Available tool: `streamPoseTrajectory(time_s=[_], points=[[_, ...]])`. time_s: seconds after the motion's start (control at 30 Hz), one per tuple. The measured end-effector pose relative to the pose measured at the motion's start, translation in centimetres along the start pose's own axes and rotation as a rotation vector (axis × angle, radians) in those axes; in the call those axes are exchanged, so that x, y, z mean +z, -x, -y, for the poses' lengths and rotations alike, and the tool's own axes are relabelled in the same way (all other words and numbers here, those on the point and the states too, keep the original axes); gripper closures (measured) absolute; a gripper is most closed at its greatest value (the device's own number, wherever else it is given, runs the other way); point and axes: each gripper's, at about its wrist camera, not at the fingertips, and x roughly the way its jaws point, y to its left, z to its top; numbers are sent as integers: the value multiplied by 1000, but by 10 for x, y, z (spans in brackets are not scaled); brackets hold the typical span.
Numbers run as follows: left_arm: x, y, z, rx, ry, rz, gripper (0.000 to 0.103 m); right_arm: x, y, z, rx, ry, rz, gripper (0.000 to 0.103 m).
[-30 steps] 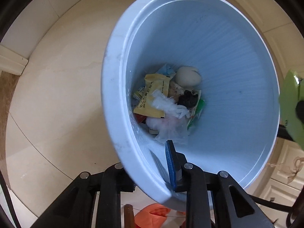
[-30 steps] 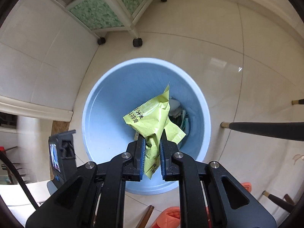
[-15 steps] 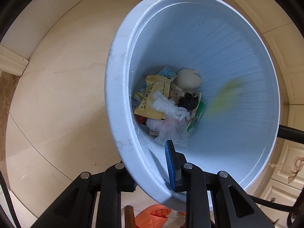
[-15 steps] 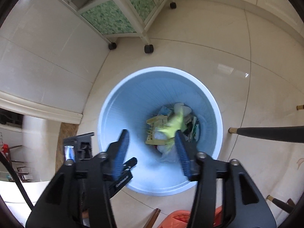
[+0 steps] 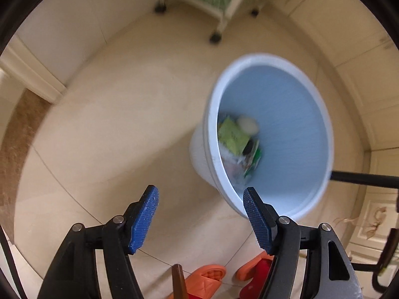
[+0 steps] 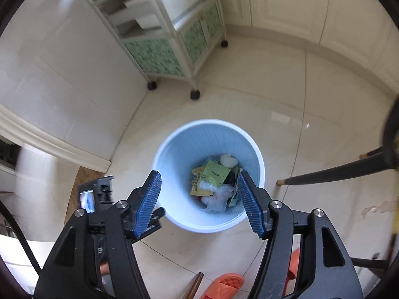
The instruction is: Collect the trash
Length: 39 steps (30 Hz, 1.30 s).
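A pale blue trash bin [image 6: 172, 214] stands on the tiled floor with several scraps inside. A yellow-green snack wrapper [image 6: 214, 174] lies on top of the heap, beside a white crumpled ball [image 6: 228, 160]. My right gripper [image 6: 198, 185] hangs above the bin, its jaws opening with nothing between them. In the left wrist view the bin [image 5: 212, 114] sits up and to the right, blurred, with the wrapper [image 5: 232, 134] inside. My left gripper [image 5: 200, 196] is off the rim, its jaws opening on nothing. The left gripper's body [image 6: 99, 196] shows at the left in the right wrist view.
A white wheeled cabinet with green patterned panels [image 6: 172, 37] stands behind the bin. Dark chair legs [image 6: 331, 172] run in from the right. Orange slippers [image 5: 207, 276] lie on the floor near the bottom edge. A baseboard [image 6: 49, 142] lines the left wall.
The right gripper let go of the yellow-green wrapper, which fell into the bin, then rose. The left gripper released the bin's rim, opened and lifted away.
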Motion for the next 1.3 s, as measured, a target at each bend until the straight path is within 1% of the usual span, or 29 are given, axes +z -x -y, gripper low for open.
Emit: streamPoseTrajectory(time_s=[0.03,0.1,0.13,0.17,0.2,0.23,0.27,0.3,0.33,0.37,0.4,0.43,0.5,0.57,0.6,0.7,0.77,0.8,0.87,0.9,0.97,1.03,1.1,1.13,1.23,1.3], points=[[-2,19,-1,-4,-14,44,34,0,14,-7,-4,17,24,41],[-7,70,1,4,-54,148,24,-4,53,-30,-10,56,100,41],[-9,92,3,-1,-71,197,22,-6,72,-40,-9,77,137,40],[-12,120,7,-5,-92,254,17,-8,88,-49,-17,97,167,34],[-16,145,11,-12,-110,304,13,-10,112,-57,-39,116,216,32],[-20,170,17,-22,-125,354,12,-13,134,-65,-54,130,269,30],[-25,193,22,-36,-144,398,9,-16,159,-71,-63,142,318,26],[-33,223,31,-53,-165,453,6,-18,179,-75,-76,144,349,23],[-39,244,36,-61,-185,488,4,-22,203,-79,-102,141,390,14],[-50,264,41,-67,-206,527,2,-24,223,-82,-119,141,425,9],[-61,288,50,-71,-226,572,1,-30,252,-83,-130,140,477,8],[-74,314,62,-80,-258,618,1,-34,272,-84,-140,138,512,7],[-103,356,81,-101,-310,697,1,-48,326,-83,-175,124,606,2],[-127,390,100,-122,-345,753,1,-61,368,-81,-205,108,675,0],[-144,413,110,-146,-368,785,1,-70,394,-77,-220,100,701,0],[-188,464,133,-218,-435,849,1,-95,460,-67,-246,75,769,0],[-216,495,151,-256,-482,901,1,-111,498,-55,-275,49,820,0],[-227,506,155,-265,-499,919,1,-121,515,-50,-296,36,846,0],[-258,536,173,-288,-545,977,1,-138,546,-41,-348,2,888,0],[-272,546,177,-297,-565,992,1,-148,562,-37,-370,-15,913,0],[-300,560,177,-323,-599,1008,1,-166,589,-30,-426,-49,954,0],[-327,584,177,-340,-643,1022,1,-183,614,-24,-479,-77,995,0],[-352,603,159,-374,-684,1052,1,-197,633,-21,-524,-104,1014,0],[-366,612,155,-384,-702,1073,1,-203,642,-17,-533,-116,1017,0],[-393,629,132,-393,-755,1127,1,-218,661,-14,-552,-137,1039,0],[-413,634,123,-375,-785,1165,1,-224,669,-15,-560,-144,1055,0]])
